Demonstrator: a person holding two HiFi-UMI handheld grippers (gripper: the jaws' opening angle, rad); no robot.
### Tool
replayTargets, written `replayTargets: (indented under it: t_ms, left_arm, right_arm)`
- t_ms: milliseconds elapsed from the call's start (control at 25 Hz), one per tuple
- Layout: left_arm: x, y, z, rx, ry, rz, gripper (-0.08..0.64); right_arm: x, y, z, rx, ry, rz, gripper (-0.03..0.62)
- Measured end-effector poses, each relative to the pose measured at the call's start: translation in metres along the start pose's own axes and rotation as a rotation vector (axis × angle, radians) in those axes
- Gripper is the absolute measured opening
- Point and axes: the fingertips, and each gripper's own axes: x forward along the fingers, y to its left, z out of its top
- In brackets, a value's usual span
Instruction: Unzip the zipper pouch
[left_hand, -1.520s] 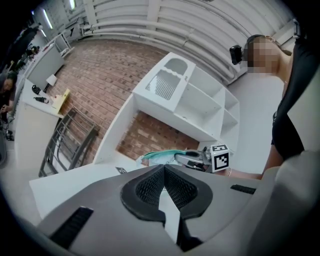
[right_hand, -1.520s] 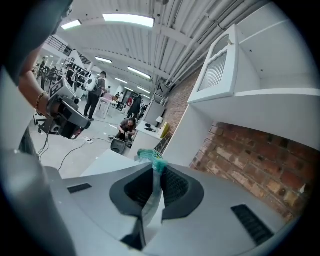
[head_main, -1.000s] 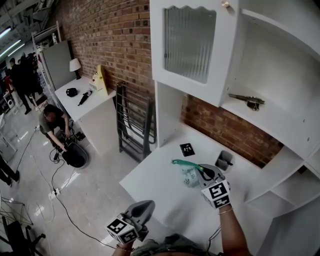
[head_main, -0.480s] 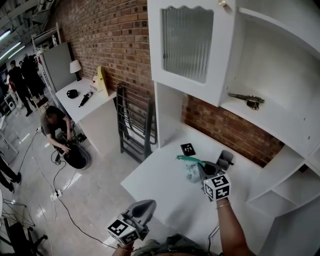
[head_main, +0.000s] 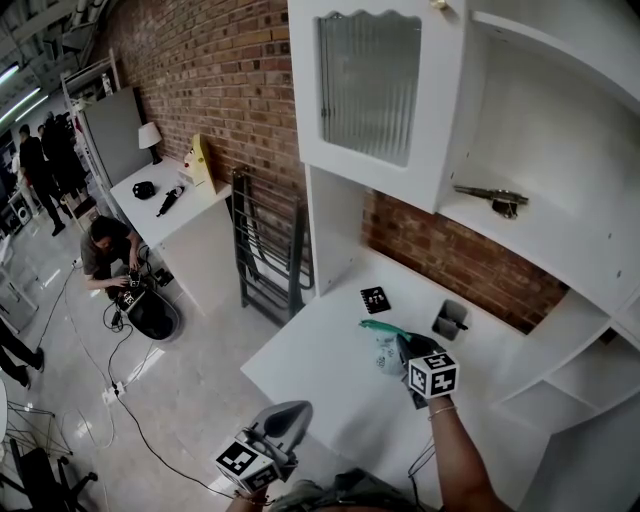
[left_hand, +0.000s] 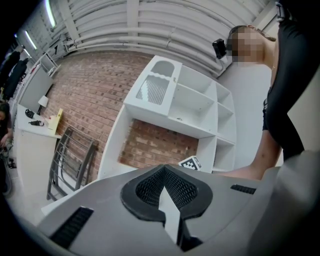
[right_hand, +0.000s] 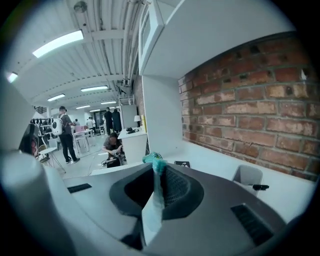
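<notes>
In the head view, the right gripper (head_main: 400, 346) is held out over the white table (head_main: 320, 370), pinching the zipper pouch (head_main: 384, 352) by its side. The pouch is pale with a teal top edge and stands upright; whether its bottom rests on the table is hard to tell from here. A black card (head_main: 375, 299) lies just beyond it, and a grey cup (head_main: 450, 320) stands near it on the side toward the brick wall (head_main: 470, 262). The left gripper (head_main: 291, 411) hovers well apart from the pouch, off the table's near edge. In the left gripper view, the left gripper (left_hand: 168, 199) has its jaws pressed together with nothing between them, and it faces the white shelf unit (left_hand: 192, 107). In the right gripper view, the right gripper (right_hand: 152, 200) has its jaws closed on a thin fold of the pouch (right_hand: 155, 169), whose teal edge sticks up above them.
</notes>
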Motion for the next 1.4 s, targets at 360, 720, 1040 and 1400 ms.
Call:
replayTargets:
  t_ms: [360, 720, 1040, 1400]
  left_arm:
    - [0.006, -0.002, -0.005, 0.0, 0.01, -0.007, 0.002]
    - [0.016, -0.004, -0.006, 0.007, 0.02, -0.007, 0.002]
    - [0.024, -0.006, -0.014, 0.014, 0.035, -0.016, 0.002]
    - [0.031, -0.01, -0.023, 0.049, 0.053, -0.036, 0.002]
  right_arm:
    - [-0.006, -0.034, -0.057, 0.239, 0.053, -0.056, 0.017]
    - [-0.009, -0.061, -0.127, 0.309, 0.192, -0.155, 0.018]
    - [-0.009, -0.07, -0.144, 0.282, 0.247, -0.213, 0.023]
    - [-0.021, -0.076, -0.14, 0.308, 0.201, -0.244, 0.142]
